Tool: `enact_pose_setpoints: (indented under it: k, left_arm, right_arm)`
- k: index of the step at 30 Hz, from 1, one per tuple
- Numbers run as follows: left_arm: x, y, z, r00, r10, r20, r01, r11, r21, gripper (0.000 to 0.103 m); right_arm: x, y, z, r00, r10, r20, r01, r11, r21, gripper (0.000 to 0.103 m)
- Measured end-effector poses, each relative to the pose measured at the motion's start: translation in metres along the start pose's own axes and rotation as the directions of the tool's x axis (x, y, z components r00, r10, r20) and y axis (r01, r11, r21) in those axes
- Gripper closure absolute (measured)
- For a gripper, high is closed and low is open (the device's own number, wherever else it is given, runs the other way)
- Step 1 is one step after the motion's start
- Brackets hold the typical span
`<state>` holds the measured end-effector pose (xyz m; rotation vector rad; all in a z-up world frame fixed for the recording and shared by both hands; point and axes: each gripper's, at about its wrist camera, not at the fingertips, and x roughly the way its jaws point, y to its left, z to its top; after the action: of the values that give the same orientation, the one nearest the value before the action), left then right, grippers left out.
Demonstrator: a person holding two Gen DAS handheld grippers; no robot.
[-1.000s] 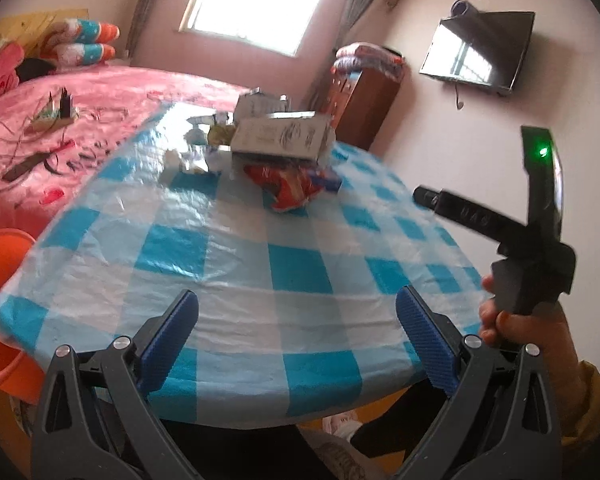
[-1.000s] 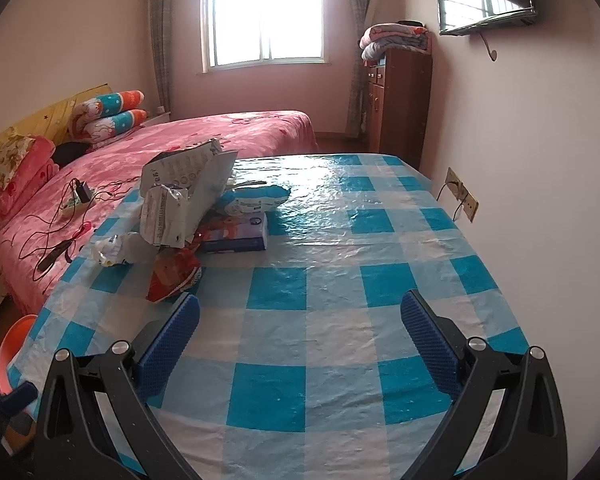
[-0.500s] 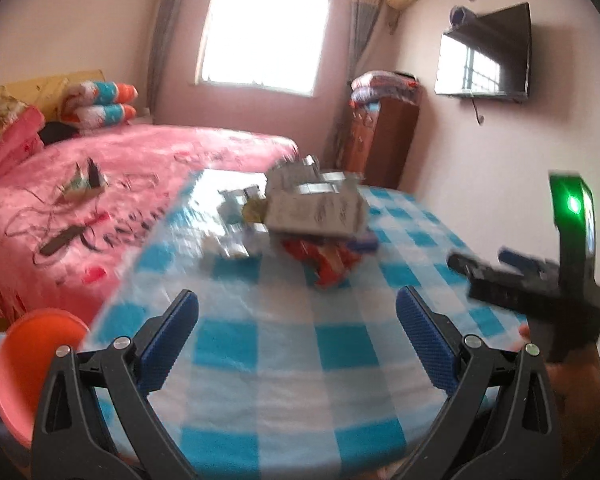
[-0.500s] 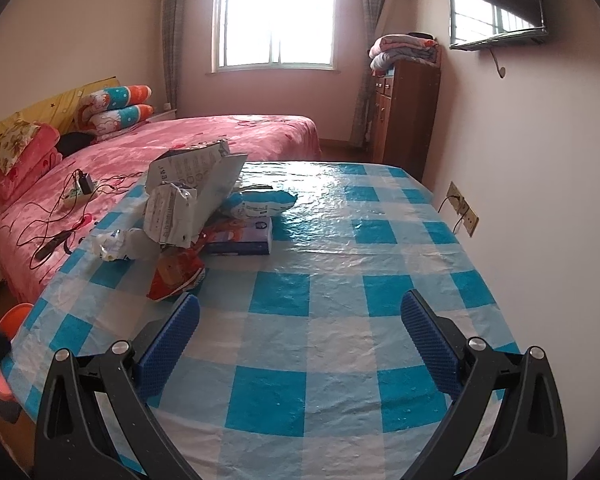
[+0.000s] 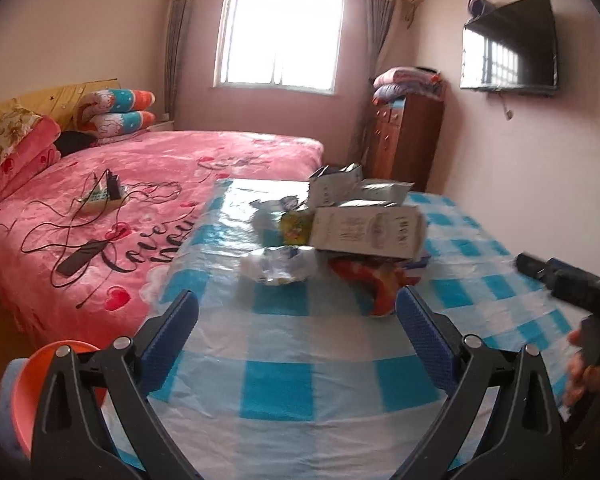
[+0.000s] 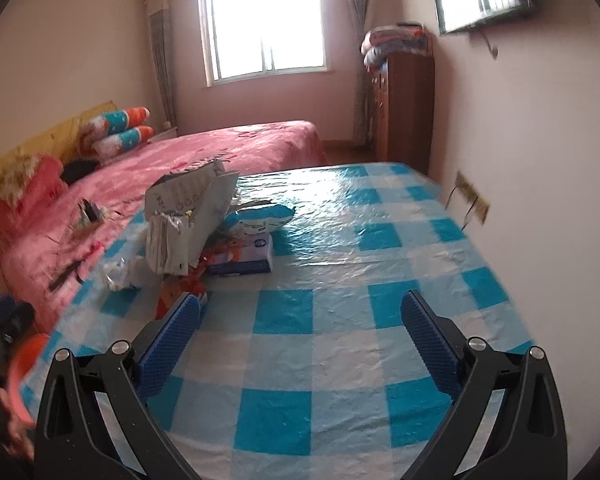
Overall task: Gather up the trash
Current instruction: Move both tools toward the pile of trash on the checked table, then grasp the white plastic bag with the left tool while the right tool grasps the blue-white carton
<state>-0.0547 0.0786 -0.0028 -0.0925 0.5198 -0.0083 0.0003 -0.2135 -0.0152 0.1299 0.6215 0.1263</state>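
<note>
Checked tablecloth (image 5: 276, 376) under wide, empty jaws; trash pile (image 5: 340, 236) ahead (pink bed (image 5: 100, 200) beside).

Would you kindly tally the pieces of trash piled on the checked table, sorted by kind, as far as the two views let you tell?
Cardboard cartons: 2, white carton, torn carton
Flat blue boxes: 1, blue box
Plastic wrappers and bags: 4, red wrapper, clear bag, yellow packet, blue-white pack
Total: 7 distinguishable; more may be hidden in the pile.

bright blown-out window (image 5: 278, 38), fisheye-dark corners, slight motion blur.
</note>
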Motion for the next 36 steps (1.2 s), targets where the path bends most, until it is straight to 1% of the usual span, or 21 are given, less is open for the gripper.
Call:
enact_pose_setpoints:
  k: [3,4,6,7,8,11,12,13,15,16,18,19,22,24,27,33,36]
  left_arm:
    - [0.018,0.007,0.003,0.999,0.033,-0.038,-0.031,0.999,0.035,0.003]
    - [0.025,0.011,0.004,0.998,0.039,-0.05,-0.037,0.998,0.041,0.003]
    - [0.039,0.019,0.007,0.996,0.029,-0.082,-0.026,0.999,0.033,0.004]
    - [0.048,0.024,0.009,0.995,0.024,-0.098,-0.022,1.0,0.02,0.004]
    - [0.056,0.028,0.011,0.994,0.01,-0.111,-0.009,1.0,0.008,0.004]
    - [0.082,0.035,0.017,0.983,-0.071,-0.166,0.072,0.997,-0.005,0.004]
    - [0.092,0.038,0.019,0.978,-0.086,-0.189,0.086,0.996,-0.008,0.004]
    - [0.1,0.039,0.02,0.972,-0.098,-0.212,0.096,0.995,-0.021,0.004]
    - [0.114,0.046,0.022,0.957,-0.145,-0.25,0.125,0.988,-0.094,0.004]
    - [0.12,0.049,0.023,0.948,-0.183,-0.261,0.146,0.977,-0.155,0.004]
    - [0.13,0.053,0.024,0.934,-0.234,-0.269,0.169,0.955,-0.245,0.004]
    - [0.134,0.051,0.023,0.931,-0.246,-0.271,0.173,0.948,-0.268,0.004]
    - [0.149,0.05,0.024,0.917,-0.282,-0.283,0.181,0.925,-0.334,0.004]
    - [0.159,0.05,0.024,0.916,-0.275,-0.293,0.159,0.917,-0.365,0.004]
    - [0.175,0.048,0.029,0.92,-0.256,-0.296,0.13,0.913,-0.385,0.005]
    - [0.198,0.042,0.041,0.932,-0.189,-0.31,0.069,0.93,-0.36,0.005]
    - [0.209,0.036,0.045,0.934,-0.137,-0.33,0.032,0.952,-0.304,0.005]
  right_arm:
    - [0.014,-0.007,0.005,0.995,0.092,-0.032,-0.089,0.994,0.066,0.004]
    - [0.019,-0.007,0.006,0.991,0.127,-0.041,-0.124,0.989,0.084,0.004]
    - [0.03,-0.005,0.01,0.978,0.202,-0.058,-0.194,0.974,0.12,0.004]
    - [0.036,-0.004,0.012,0.967,0.244,-0.066,-0.234,0.963,0.136,0.005]
    - [0.043,-0.001,0.014,0.952,0.297,-0.076,-0.283,0.946,0.155,0.005]
    - [0.054,0.01,0.021,0.918,0.386,-0.086,-0.367,0.913,0.178,0.008]
    - [0.058,0.015,0.024,0.903,0.42,-0.091,-0.399,0.898,0.184,0.016]
    - [0.062,0.02,0.028,0.893,0.439,-0.097,-0.417,0.889,0.189,0.019]
    - [0.07,0.028,0.033,0.877,0.47,-0.103,-0.445,0.874,0.195,0.022]
    - [0.073,0.03,0.035,0.87,0.481,-0.104,-0.456,0.868,0.197,0.022]
    - [0.081,0.036,0.04,0.853,0.51,-0.108,-0.481,0.85,0.214,0.023]
    - [0.087,0.038,0.041,0.844,0.523,-0.116,-0.49,0.842,0.225,0.023]
    - [0.102,0.048,0.045,0.82,0.554,-0.142,-0.514,0.823,0.242,0.029]
    - [0.111,0.053,0.045,0.812,0.563,-0.152,-0.523,0.818,0.239,0.032]
    - [0.12,0.058,0.047,0.805,0.572,-0.156,-0.53,0.813,0.242,0.032]
    - [0.125,0.054,0.045,0.794,0.586,-0.16,-0.543,0.803,0.246,0.032]
    - [0.127,0.05,0.041,0.798,0.58,-0.165,-0.538,0.808,0.241,0.032]
